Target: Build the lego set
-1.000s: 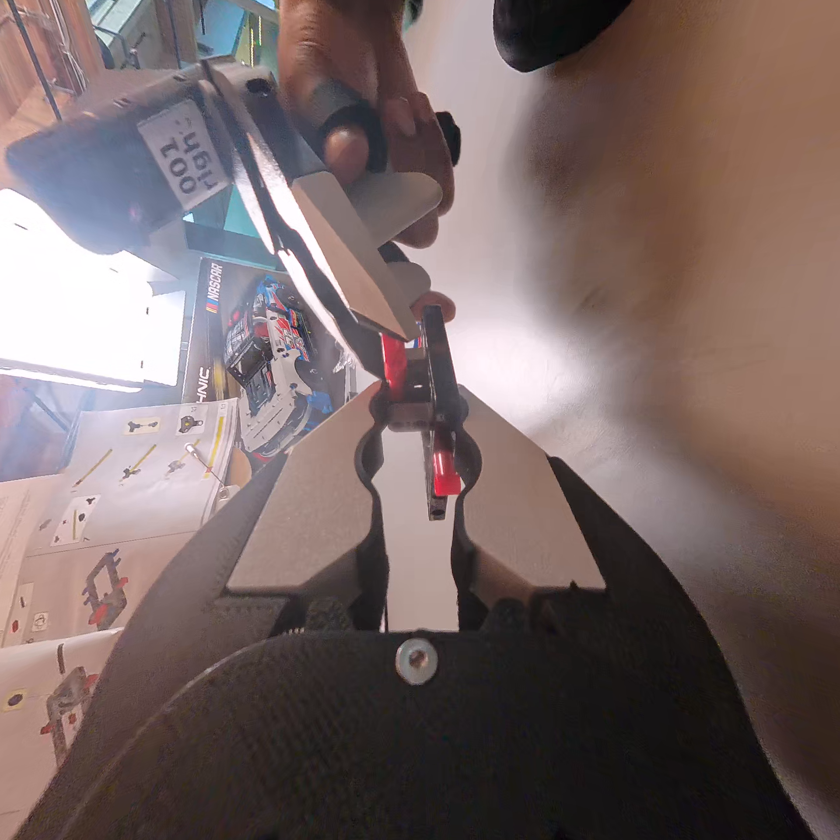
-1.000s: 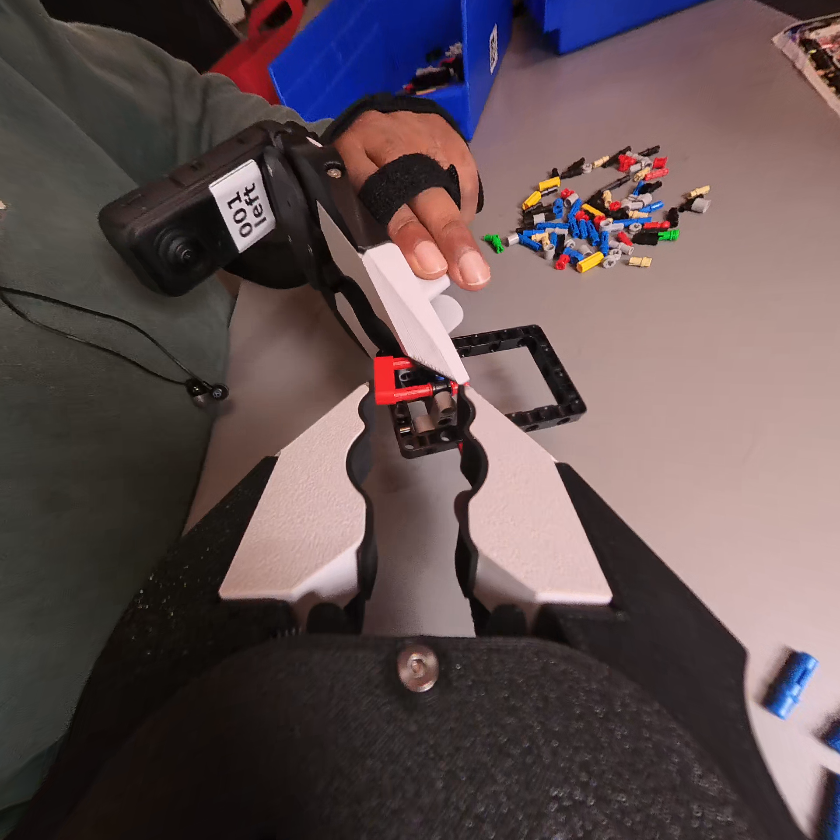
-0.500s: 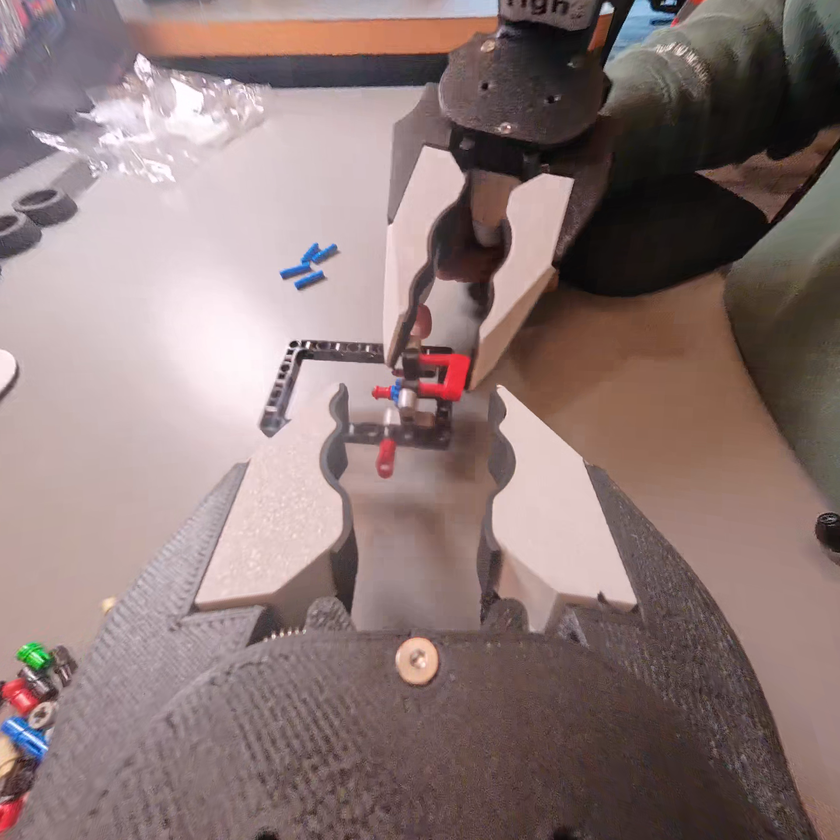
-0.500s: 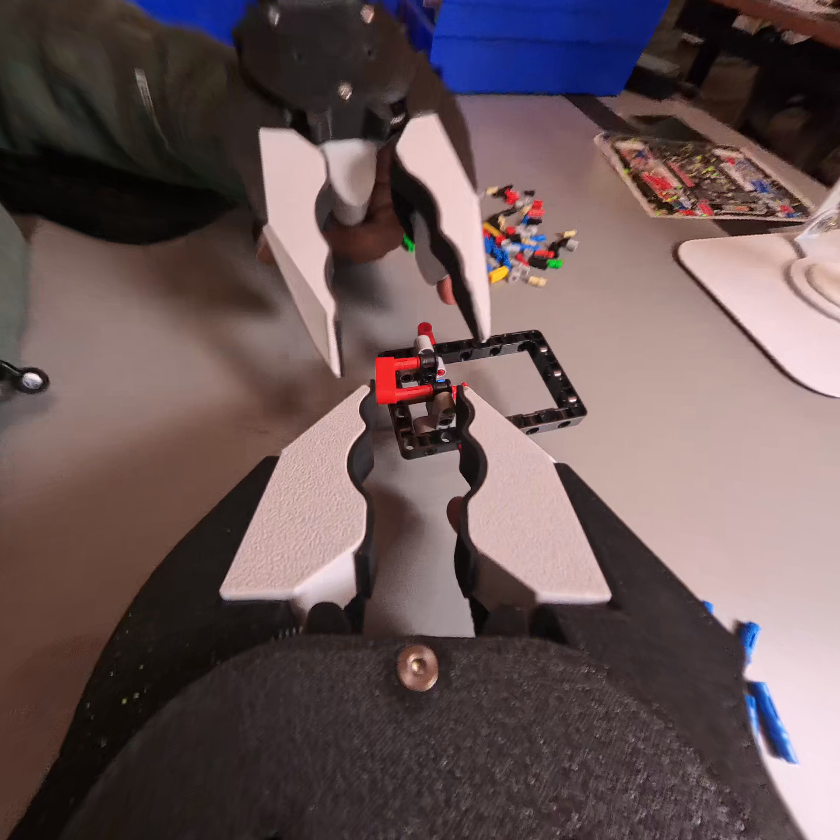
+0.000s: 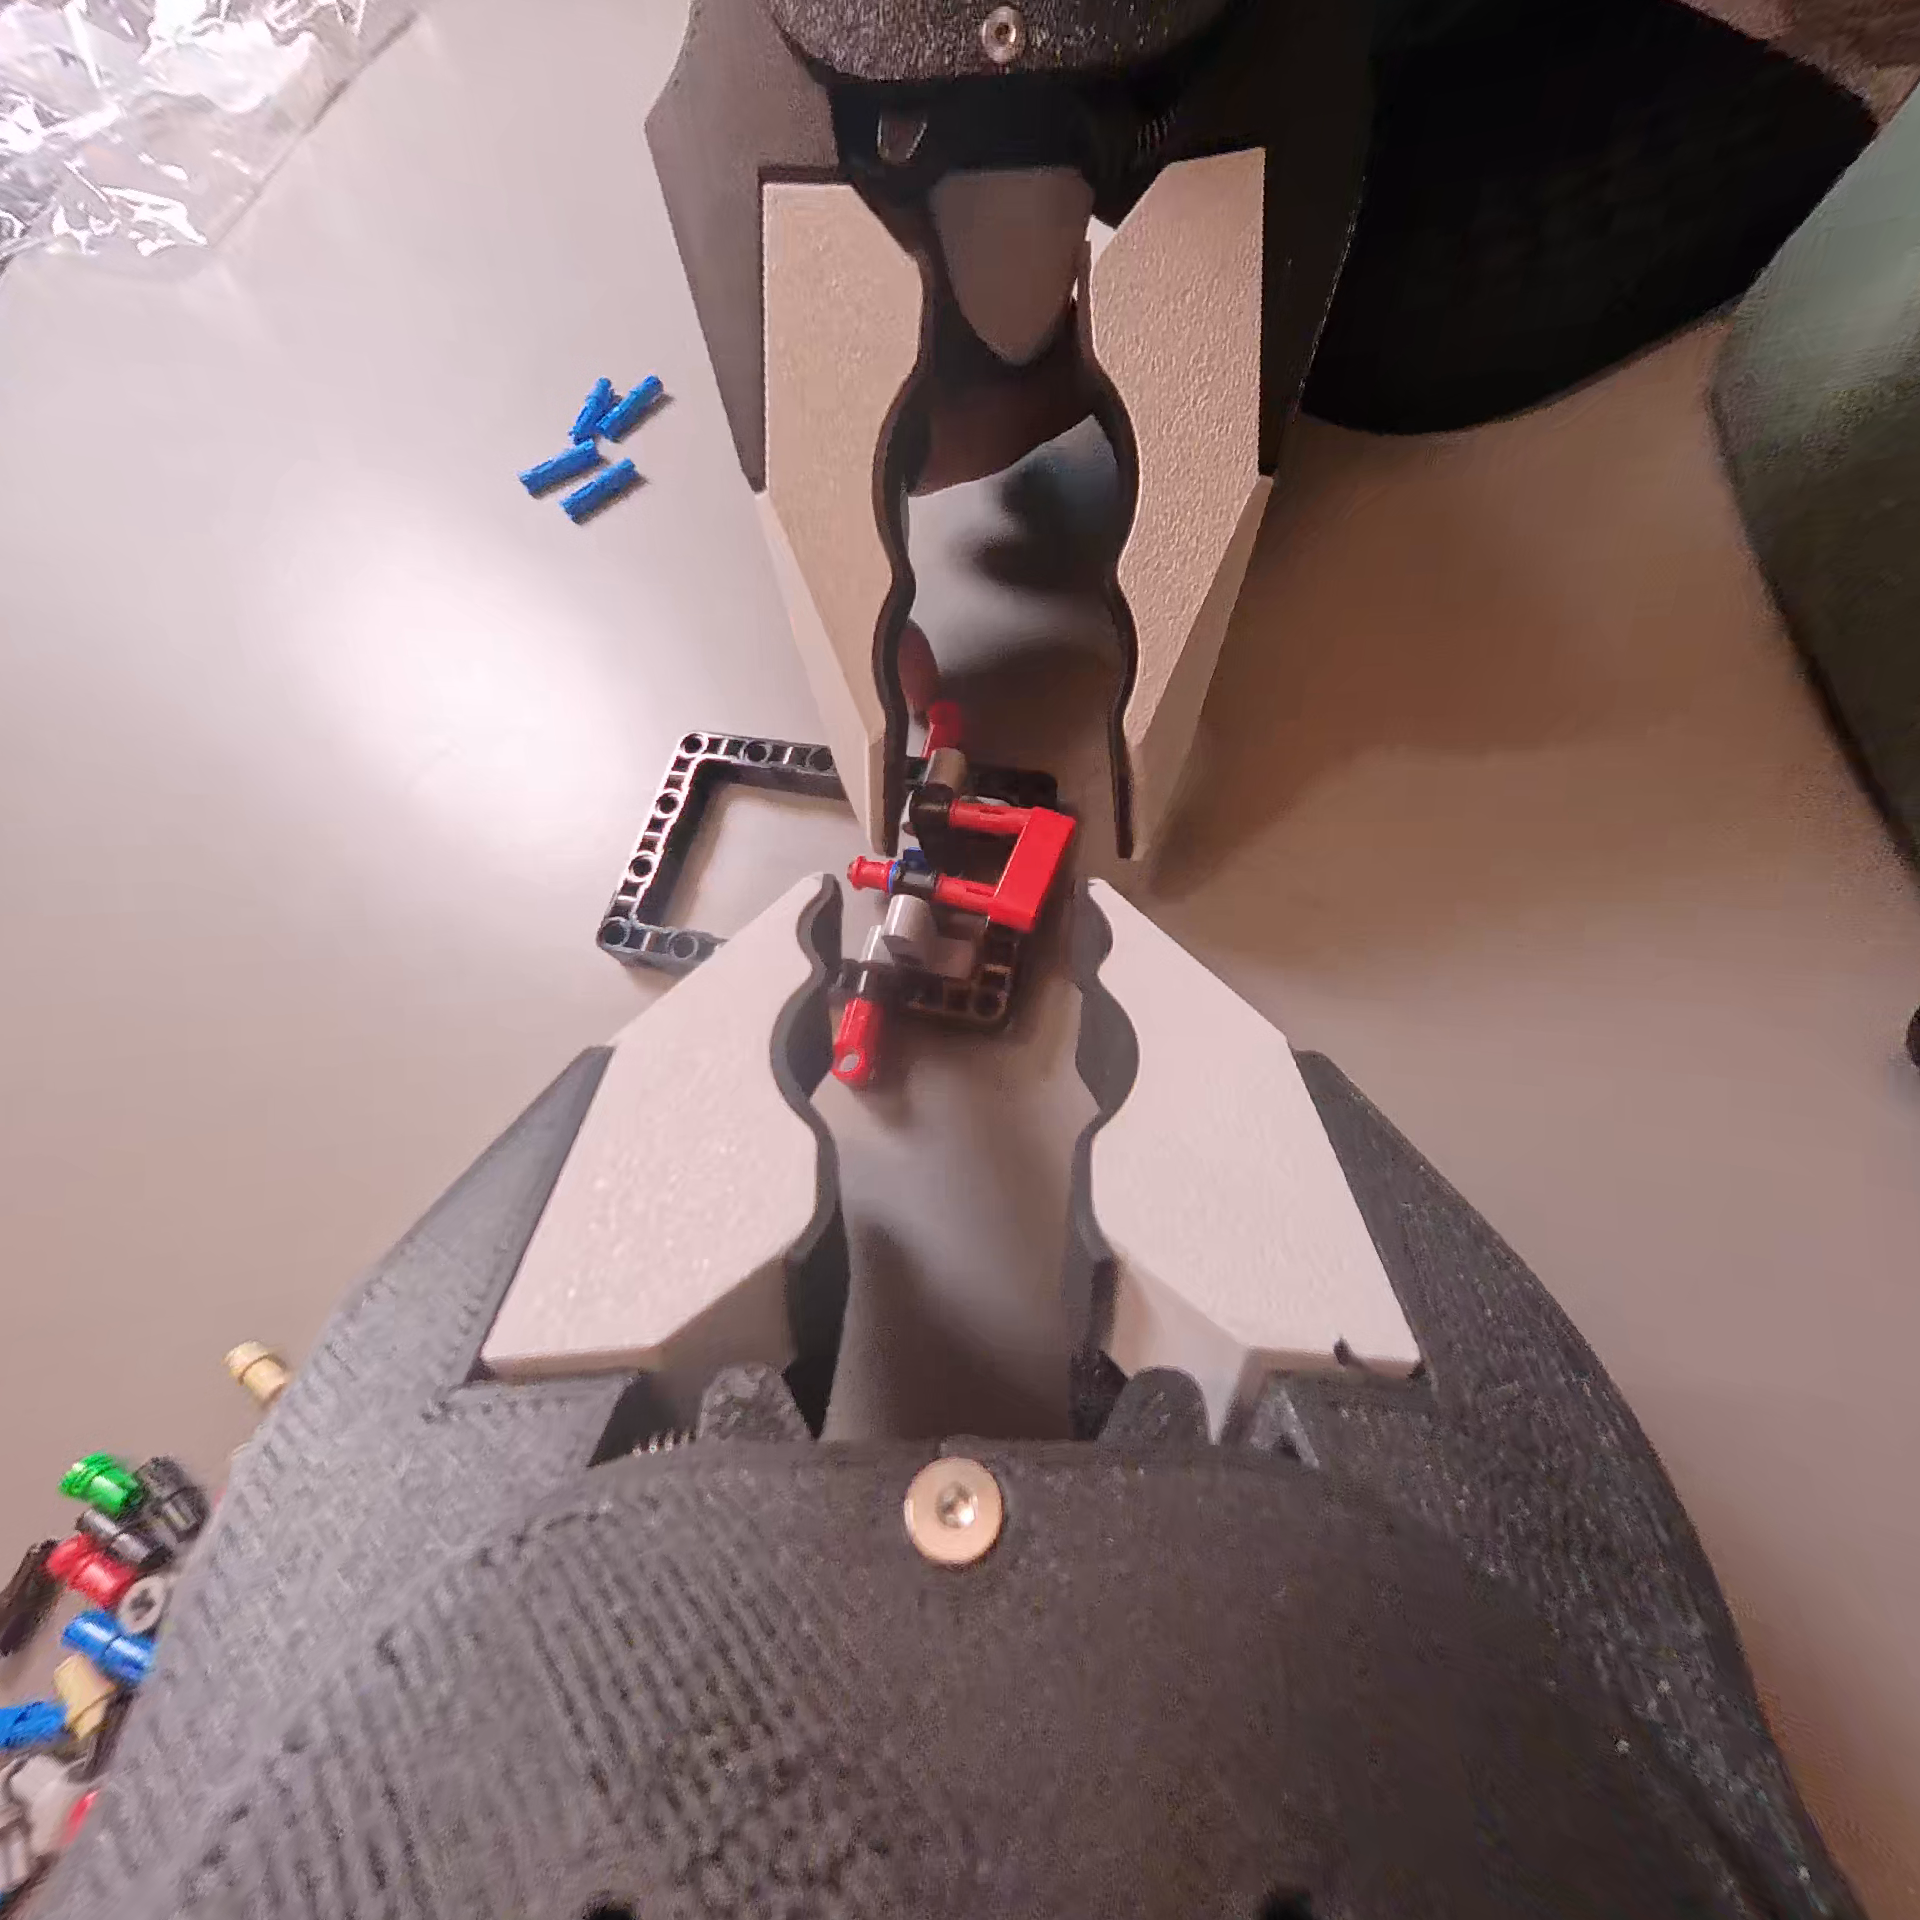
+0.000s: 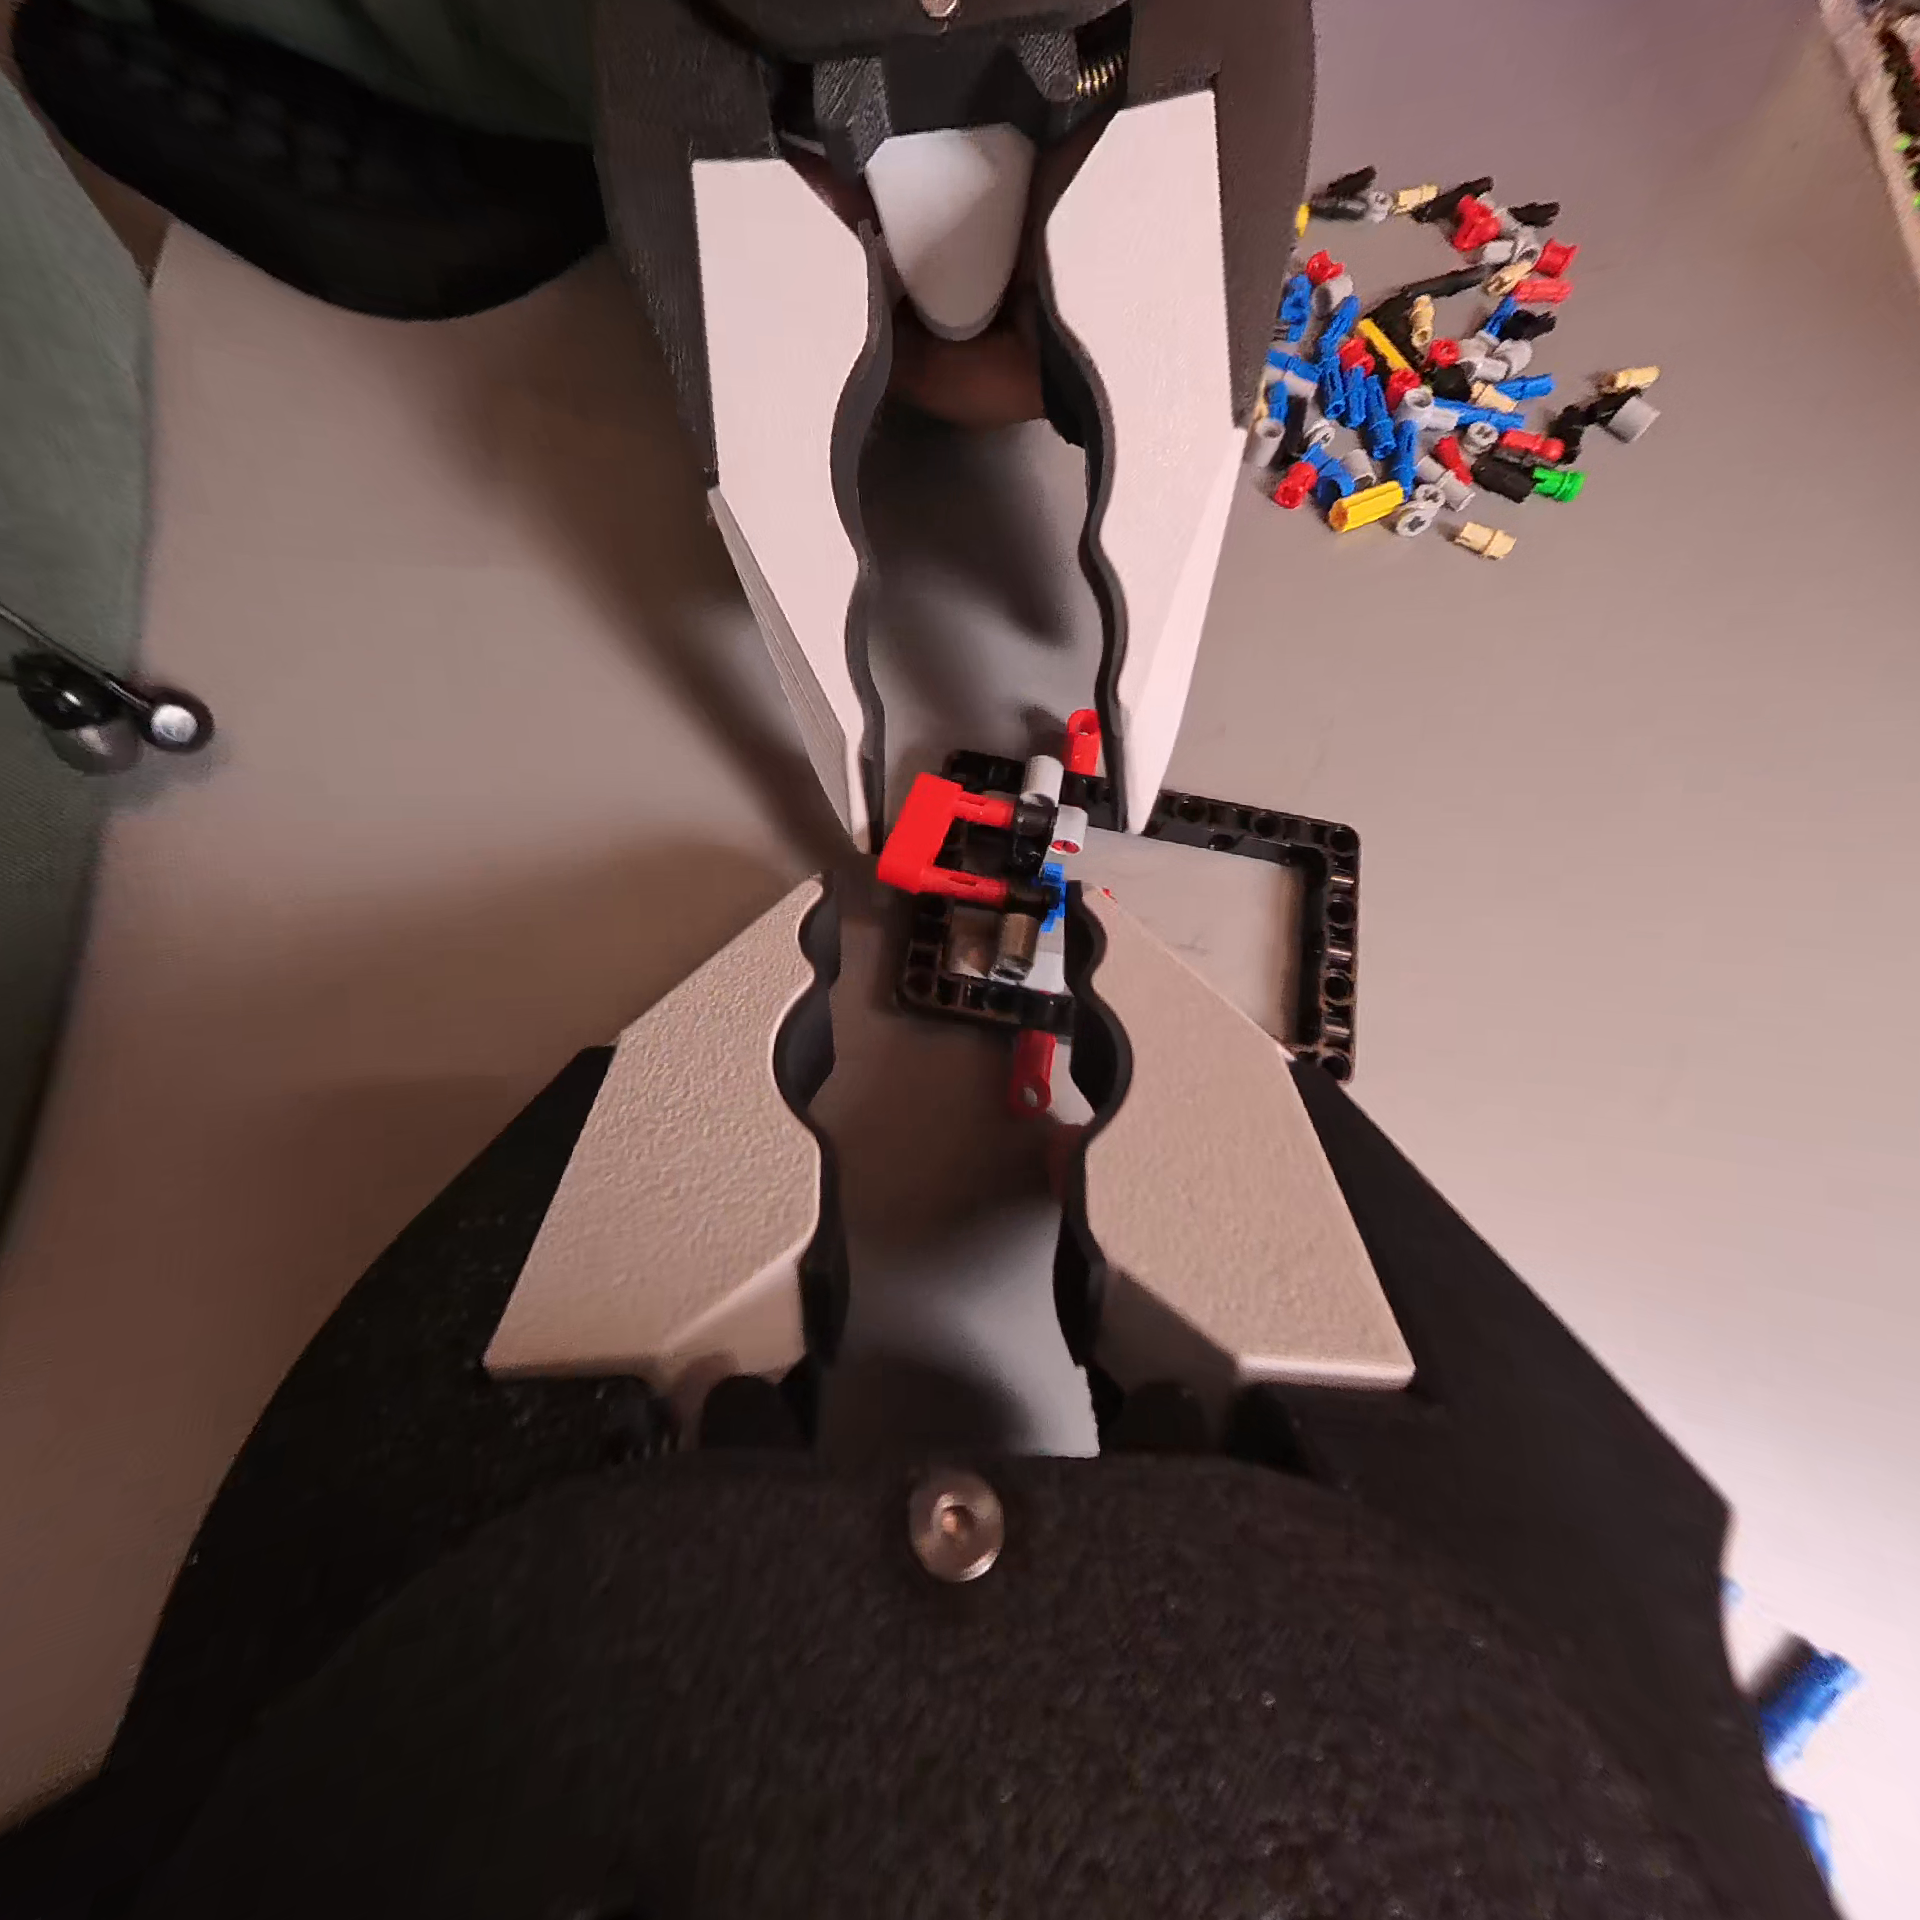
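Observation:
A small lego assembly [image 5: 961, 914] lies on the table: a small black frame with a red U-shaped piece, red pins and grey connectors. It also shows in the right wrist view [image 6: 987, 914]. My left gripper [image 5: 956, 899] is open, with its jaws on either side of the assembly's near end. My right gripper [image 6: 951, 899] is open and straddles the assembly from the opposite side. Each gripper shows in the other's view, the right one [image 5: 1003, 836] and the left one [image 6: 997, 810]. A larger black frame [image 6: 1335, 935] lies against the assembly and also shows in the left wrist view [image 5: 665, 831].
A pile of small coloured pins and connectors [image 6: 1423, 395] lies to one side and shows at the left wrist view's edge [image 5: 94, 1558]. Several blue pins [image 5: 592, 447] and a crumpled plastic bag [image 5: 125, 114] lie farther off. A person's green sleeve [image 6: 62, 520] and an earbud [image 6: 171, 722] are close by. Less than 4 cm separates the two grippers' tips. The earbud [image 6: 171, 722] is about 12 cm from both grippers' fingertips.
The left gripper has let go of the assembly, which now rests on the table. Both grippers have swung over to point down at it from opposite sides, tips close together.

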